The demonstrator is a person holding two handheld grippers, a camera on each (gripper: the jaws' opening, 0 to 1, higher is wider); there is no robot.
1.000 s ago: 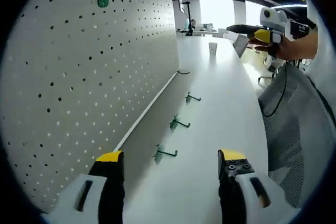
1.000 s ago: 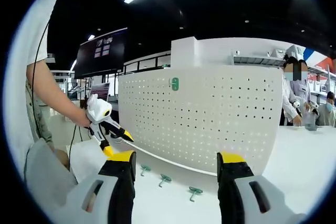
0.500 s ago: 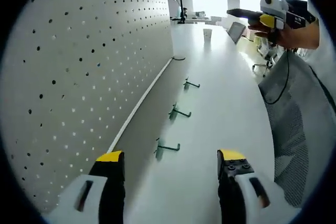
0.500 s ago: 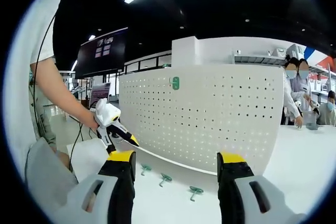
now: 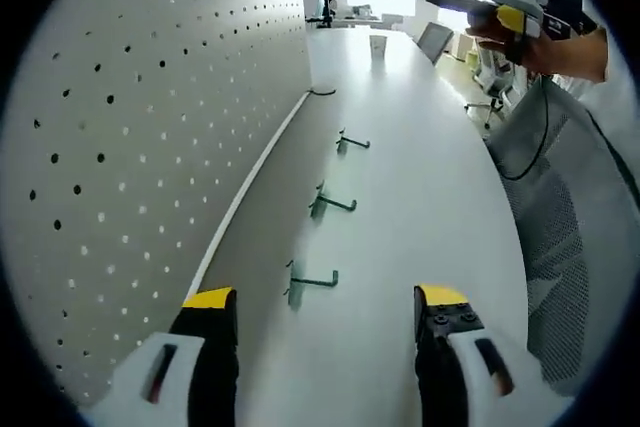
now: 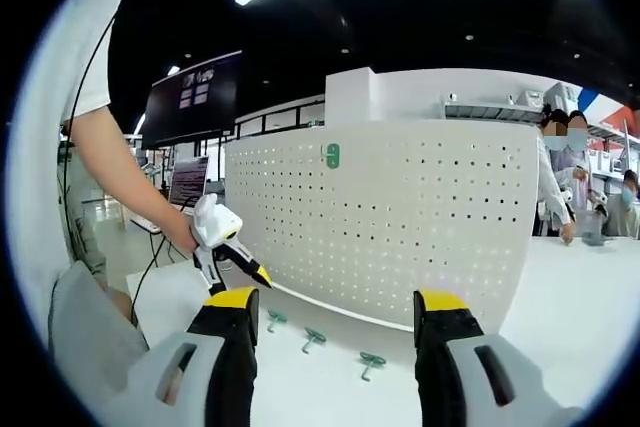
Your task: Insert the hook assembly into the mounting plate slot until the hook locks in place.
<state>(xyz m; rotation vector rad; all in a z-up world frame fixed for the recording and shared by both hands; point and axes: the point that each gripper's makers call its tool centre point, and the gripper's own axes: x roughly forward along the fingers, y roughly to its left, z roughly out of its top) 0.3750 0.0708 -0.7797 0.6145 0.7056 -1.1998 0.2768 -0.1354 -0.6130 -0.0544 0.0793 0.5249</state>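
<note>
Three green hooks lie in a row on the white table along the foot of the pegboard [image 5: 130, 147]: a near hook [image 5: 300, 283], a middle hook [image 5: 326, 203] and a far hook [image 5: 348, 142]. My left gripper [image 5: 326, 322] hovers open just before the near hook, holding nothing. In the right gripper view the same hooks [image 6: 314, 339] lie below the pegboard [image 6: 420, 217], and a fourth green hook [image 6: 331, 155] hangs high on it. My right gripper [image 6: 338, 332] is open and empty, well back from the board. A hand holds the left gripper [image 6: 228, 250] at the board's left end.
A paper cup [image 5: 378, 44] and a laptop [image 5: 436, 39] stand far down the table. A mesh chair [image 5: 560, 237] sits by the table's right edge. A hand holds up the right gripper [image 5: 505, 9]. People [image 6: 560, 182] stand at the right, behind the board.
The left gripper has moved lower and closer to the hooks on the table; the mounted hook slid out of its view. In the right gripper view it moved right, toward the board.
</note>
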